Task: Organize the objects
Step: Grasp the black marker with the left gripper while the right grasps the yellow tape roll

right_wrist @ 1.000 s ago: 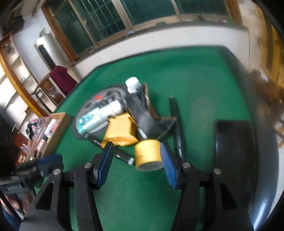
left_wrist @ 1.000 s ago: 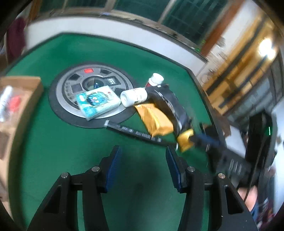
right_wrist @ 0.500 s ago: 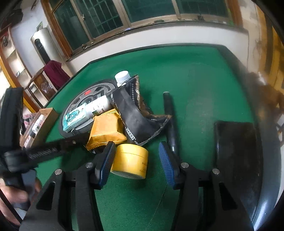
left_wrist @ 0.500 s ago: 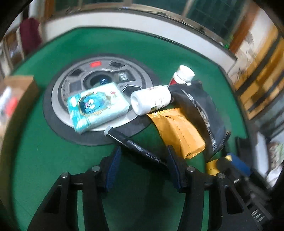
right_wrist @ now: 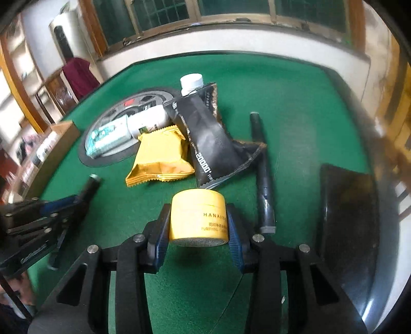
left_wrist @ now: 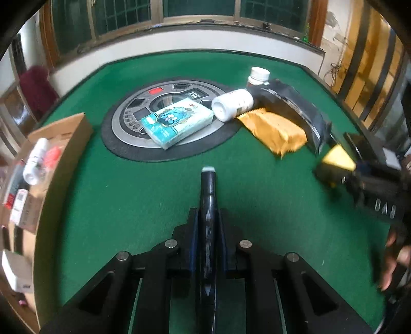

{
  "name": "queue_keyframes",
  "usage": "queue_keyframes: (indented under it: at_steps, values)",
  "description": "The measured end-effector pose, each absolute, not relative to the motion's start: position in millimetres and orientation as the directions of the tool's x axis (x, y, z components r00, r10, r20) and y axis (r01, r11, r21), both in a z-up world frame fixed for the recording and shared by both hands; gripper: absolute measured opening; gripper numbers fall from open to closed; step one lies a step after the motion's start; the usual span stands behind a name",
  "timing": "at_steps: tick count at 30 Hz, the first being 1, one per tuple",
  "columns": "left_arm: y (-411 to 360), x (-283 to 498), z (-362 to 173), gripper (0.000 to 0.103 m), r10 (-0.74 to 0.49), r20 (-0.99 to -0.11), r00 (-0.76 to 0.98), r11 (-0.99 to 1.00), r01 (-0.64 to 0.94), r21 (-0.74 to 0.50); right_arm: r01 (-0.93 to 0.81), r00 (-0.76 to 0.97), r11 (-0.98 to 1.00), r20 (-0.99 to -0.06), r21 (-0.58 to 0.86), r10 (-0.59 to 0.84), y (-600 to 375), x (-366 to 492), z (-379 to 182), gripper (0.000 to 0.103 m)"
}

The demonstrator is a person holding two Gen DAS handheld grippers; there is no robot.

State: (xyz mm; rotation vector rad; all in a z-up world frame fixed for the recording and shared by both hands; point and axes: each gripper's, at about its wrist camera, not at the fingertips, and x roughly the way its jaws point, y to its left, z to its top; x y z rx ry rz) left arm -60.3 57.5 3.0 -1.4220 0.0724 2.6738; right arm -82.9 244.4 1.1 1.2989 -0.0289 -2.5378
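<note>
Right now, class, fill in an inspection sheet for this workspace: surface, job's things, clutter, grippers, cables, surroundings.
Surface: green felt table with a round grey panel set in its middle.
Job's things: black marker in the left gripper; yellow jar in the right gripper.
Clutter: tissue pack on the panel; white bottle lying on its side; orange packet; black pouch; second black pen; cardboard box holding small items.
Grippers: both have just been closing; left is shut on the marker, right's pads press the jar's sides.
Cables: nothing seen.
Surroundings: windows behind the table; wooden shelving.
</note>
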Motion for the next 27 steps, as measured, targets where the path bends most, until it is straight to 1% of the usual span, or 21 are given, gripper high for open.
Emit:
queue_keyframes:
  at_steps: [2, 4, 7, 10, 13, 18, 27]
  values:
    - [53.8, -54.0, 4.2, 0.011, 0.087, -0.824, -0.56, -0.993, -0.111, -0.029, 0.241, -0.545, -0.954, -0.787, 0.181, -0.287, 247.6, -81.9, 2.3, 0.037]
    - [46.9, -49.8, 3.0, 0.011, 0.129, -0.814, -0.566, -0.99, -0.115, -0.077, 0.237, -0.554, -0.947, -0.77, 0.218, -0.316, 251.7, -78.3, 8.7, 0.037]
    - [44.0, -44.6, 6.8, 0.012, 0.152, -0.805, -0.574, -0.988, -0.106, -0.111, 0.253, -0.582, -0.939, -0.738, 0.233, -0.341, 248.3, -69.2, 20.4, 0.037]
    - [41.3, -39.6, 13.9, 0.012, 0.146, -0.792, -0.592, -0.989, -0.087, -0.116, 0.311, -0.575, -0.911, -0.709, 0.272, -0.408, 236.1, -58.4, 28.3, 0.037]
    - [37.4, -31.3, 22.1, 0.012, 0.153, -0.776, -0.612, -0.988, -0.076, -0.134, 0.361, -0.574, -0.894, -0.693, 0.264, -0.436, 219.4, -47.7, 31.7, 0.037]
    - [37.8, -23.8, 34.2, 0.012, 0.14, -0.746, -0.65, -0.99, -0.074, -0.121, 0.423, -0.567, -0.872, -0.68, 0.245, -0.466, 199.1, -34.1, 33.6, 0.037]
    - [34.6, -10.7, 52.9, 0.012, 0.074, -0.69, -0.72, -0.997, -0.044, -0.061, 0.433, -0.567, -0.868, -0.674, 0.244, -0.473, 190.8, -28.5, 32.5, 0.037]
